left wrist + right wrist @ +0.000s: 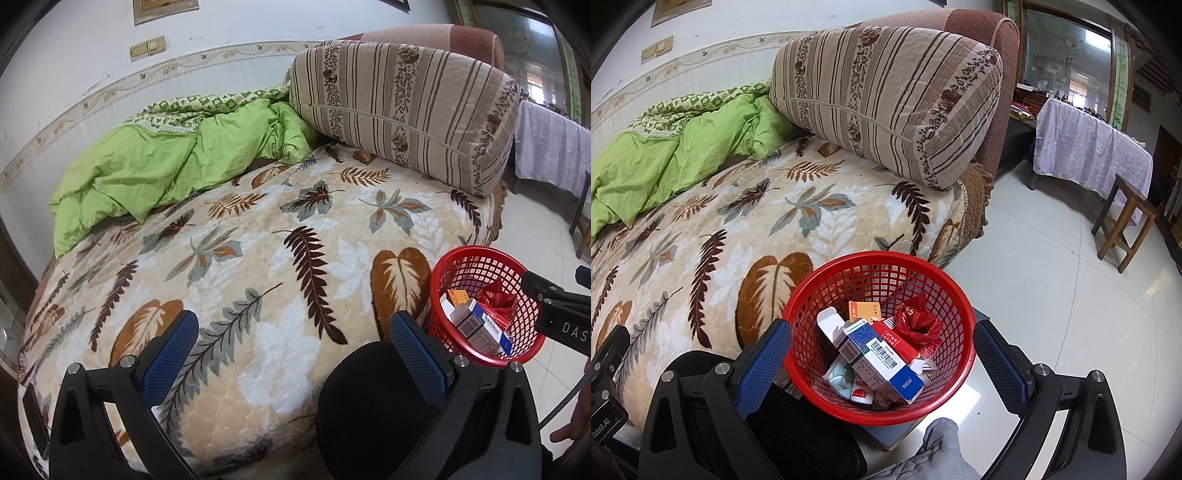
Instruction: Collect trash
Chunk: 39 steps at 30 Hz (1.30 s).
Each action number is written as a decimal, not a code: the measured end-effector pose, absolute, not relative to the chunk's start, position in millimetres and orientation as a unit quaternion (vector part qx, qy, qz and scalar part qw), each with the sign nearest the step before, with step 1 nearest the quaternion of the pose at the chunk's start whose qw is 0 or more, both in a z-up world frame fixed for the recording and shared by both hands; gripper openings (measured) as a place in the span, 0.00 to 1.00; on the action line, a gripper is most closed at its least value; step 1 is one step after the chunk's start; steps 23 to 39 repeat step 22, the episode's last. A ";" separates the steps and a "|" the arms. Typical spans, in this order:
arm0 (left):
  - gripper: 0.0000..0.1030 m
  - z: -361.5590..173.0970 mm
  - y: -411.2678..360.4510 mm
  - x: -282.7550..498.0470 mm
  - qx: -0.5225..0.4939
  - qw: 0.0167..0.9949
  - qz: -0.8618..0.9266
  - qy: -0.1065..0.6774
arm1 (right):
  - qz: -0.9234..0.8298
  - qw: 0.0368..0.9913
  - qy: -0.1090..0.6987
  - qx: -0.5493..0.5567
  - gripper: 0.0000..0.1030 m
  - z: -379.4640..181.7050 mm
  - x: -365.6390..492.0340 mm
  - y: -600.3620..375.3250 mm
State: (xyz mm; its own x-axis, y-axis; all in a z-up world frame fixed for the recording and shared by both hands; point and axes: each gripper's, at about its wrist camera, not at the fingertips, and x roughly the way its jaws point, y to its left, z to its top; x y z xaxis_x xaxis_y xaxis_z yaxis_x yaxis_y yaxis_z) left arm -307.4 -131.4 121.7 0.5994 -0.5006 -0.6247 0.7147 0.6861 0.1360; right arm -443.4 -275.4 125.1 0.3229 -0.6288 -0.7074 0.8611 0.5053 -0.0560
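Observation:
A red mesh basket (879,410) stands beside the bed on a low grey stand (886,434). It holds several small cardboard boxes (882,354) and crumpled red wrappers (918,321). My right gripper (882,363) is open and empty, its blue pads on either side of the basket above its rim. The basket also shows at the right of the left wrist view (484,354). My left gripper (293,354) is open and empty over the leaf-patterned blanket (258,258) on the bed.
A crumpled green quilt (166,162) and a striped cushion (402,110) lie at the bed's far side. A black round object (369,406) sits by the bed's near edge. White tiled floor (1052,295), a wooden stool (1126,225) and a cloth-covered table (1086,155) lie to the right.

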 end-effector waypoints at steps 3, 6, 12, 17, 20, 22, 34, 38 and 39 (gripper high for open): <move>1.00 121.9 -131.1 -302.9 0.181 0.872 -0.348 0.292 | -0.462 0.799 0.347 0.166 0.97 124.5 -439.9 -277.9; 1.00 121.5 -124.7 -290.1 0.168 0.873 -0.341 0.305 | -0.444 0.810 0.348 0.158 0.97 126.1 -429.6 -278.8; 1.00 114.1 -91.5 -238.0 0.119 0.886 -0.289 0.344 | -0.377 0.845 0.363 0.111 0.97 136.6 -367.9 -268.8; 1.00 97.5 -56.7 -185.1 0.106 0.898 -0.213 0.370 | -0.301 0.877 0.367 0.072 0.97 141.5 -293.5 -246.4; 1.00 82.2 -33.8 -149.4 0.088 0.898 -0.173 0.395 | -0.261 0.887 0.376 0.059 0.97 131.4 -245.4 -231.0; 1.00 71.5 -21.4 -126.9 0.076 0.894 -0.151 0.414 | -0.240 0.889 0.386 0.057 0.97 120.4 -212.6 -224.0; 1.00 71.5 -21.4 -126.9 0.076 0.894 -0.151 0.414 | -0.240 0.889 0.386 0.057 0.97 120.4 -212.6 -224.0; 1.00 71.5 -21.4 -126.9 0.076 0.894 -0.151 0.414 | -0.240 0.889 0.386 0.057 0.97 120.4 -212.6 -224.0; 1.00 71.5 -21.4 -126.9 0.076 0.894 -0.151 0.414 | -0.240 0.889 0.386 0.057 0.97 120.4 -212.6 -224.0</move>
